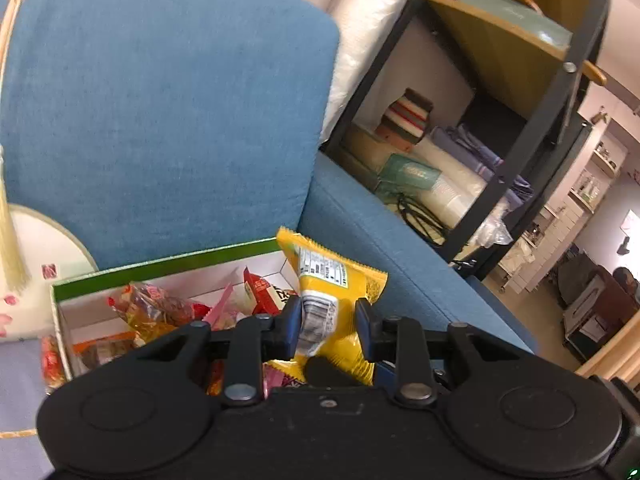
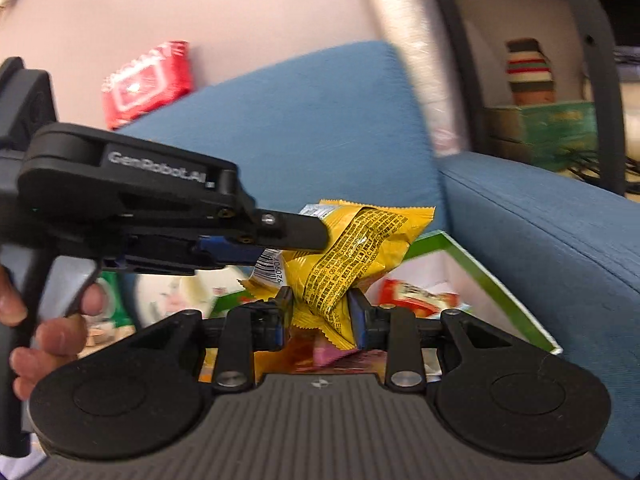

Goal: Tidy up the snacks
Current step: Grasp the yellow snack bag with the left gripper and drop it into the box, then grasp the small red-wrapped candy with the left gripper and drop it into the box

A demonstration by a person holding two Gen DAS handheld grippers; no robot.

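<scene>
Yellow snack packet (image 2: 352, 256) hung twisted between both tongs: the right tongs (image 2: 320, 316) pinched its lower end, the left tongs (image 1: 329, 328) gripped its other end, reaching in from nine o'clock. Beyond it sat the green-rimmed box (image 1: 168, 266) of wrapped snacks (image 1: 160, 312), backed by a blue sofa cushion (image 1: 168, 112) at twelve o'clock.

A blue fabric sofa (image 1: 400, 264) carried an open white cardboard box with a green rim (image 1: 168, 266), which sat on the seat against the blue back cushion (image 1: 168, 112). A round cream fan with a pale tassel (image 1: 36, 240) leaned beside the box.
</scene>
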